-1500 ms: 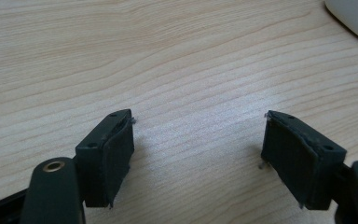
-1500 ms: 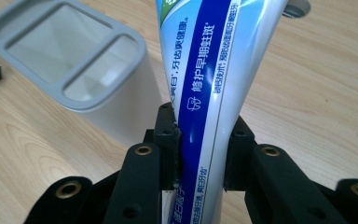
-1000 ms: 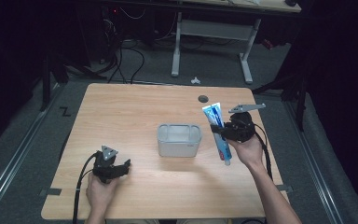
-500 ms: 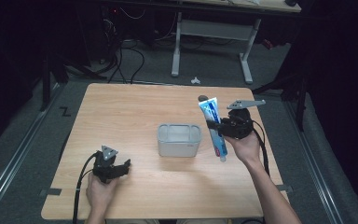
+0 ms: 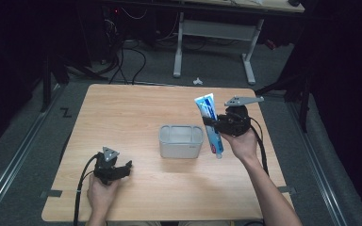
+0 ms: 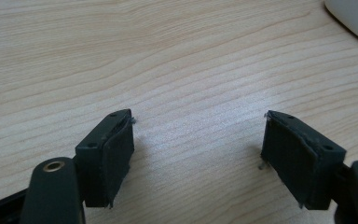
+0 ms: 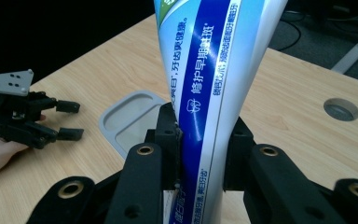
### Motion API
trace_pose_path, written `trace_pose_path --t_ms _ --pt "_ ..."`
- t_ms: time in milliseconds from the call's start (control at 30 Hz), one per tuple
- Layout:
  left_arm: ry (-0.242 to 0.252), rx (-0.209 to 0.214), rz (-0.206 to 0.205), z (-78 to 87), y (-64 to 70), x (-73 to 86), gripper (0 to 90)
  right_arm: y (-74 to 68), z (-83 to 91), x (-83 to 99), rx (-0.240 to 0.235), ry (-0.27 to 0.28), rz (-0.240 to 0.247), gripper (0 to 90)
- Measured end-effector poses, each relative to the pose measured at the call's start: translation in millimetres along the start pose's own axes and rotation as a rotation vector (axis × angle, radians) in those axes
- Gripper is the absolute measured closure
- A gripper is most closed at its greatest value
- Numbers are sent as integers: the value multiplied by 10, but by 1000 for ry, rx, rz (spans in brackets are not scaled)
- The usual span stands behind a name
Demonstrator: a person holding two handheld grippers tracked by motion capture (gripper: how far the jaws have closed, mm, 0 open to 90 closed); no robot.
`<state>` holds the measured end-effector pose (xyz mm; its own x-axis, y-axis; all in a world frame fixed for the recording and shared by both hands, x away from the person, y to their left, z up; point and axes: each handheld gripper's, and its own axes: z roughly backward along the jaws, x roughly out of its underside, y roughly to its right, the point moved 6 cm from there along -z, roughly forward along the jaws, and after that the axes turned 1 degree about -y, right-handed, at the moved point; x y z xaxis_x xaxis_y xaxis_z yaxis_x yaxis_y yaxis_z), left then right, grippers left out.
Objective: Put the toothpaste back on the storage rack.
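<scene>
Toothpaste tube [image 5: 209, 123] hanging clear of table, tilted, just right of grey container [image 5: 181, 141]; cap end down near container's rim. R gripper [image 5: 209, 121] clamping tube mid-body. Container sitting at table [image 5: 136, 108] centre, 2 compartments, nothing in them. L gripper [image 5: 127, 166] resting front-left, jaws gaping wide, gripping nothing.

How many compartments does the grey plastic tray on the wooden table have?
2. The grey rectangular plastic tray has two compartments side by side, seen in the right gripper view behind the blue and white toothpaste tube. Both look empty, though the jaws hide the tray's near edge.
</scene>
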<state>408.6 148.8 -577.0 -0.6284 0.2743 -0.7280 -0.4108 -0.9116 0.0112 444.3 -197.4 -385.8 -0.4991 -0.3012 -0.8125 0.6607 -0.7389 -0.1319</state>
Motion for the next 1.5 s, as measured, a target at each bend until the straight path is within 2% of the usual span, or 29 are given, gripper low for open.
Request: trace_pose_path --t_ms 300,500,700,1167,1500 --pt "-4 3 0 2 0 1 255 -9 -83 -58 -17 43 -13 740" --pt "-1 2 0 1 0 0 255 -33 -124 -150 -33 101 -27 741" --pt "-4 3 0 2 0 1 255 -114 -194 -258 -40 129 -2 740" --pt "-4 2 0 2 -1 1 255 -212 -411 -439 -36 132 23 742" --pt "-6 5 -1 4 -1 1 255 -227 -538 -511 -36 148 14 740"
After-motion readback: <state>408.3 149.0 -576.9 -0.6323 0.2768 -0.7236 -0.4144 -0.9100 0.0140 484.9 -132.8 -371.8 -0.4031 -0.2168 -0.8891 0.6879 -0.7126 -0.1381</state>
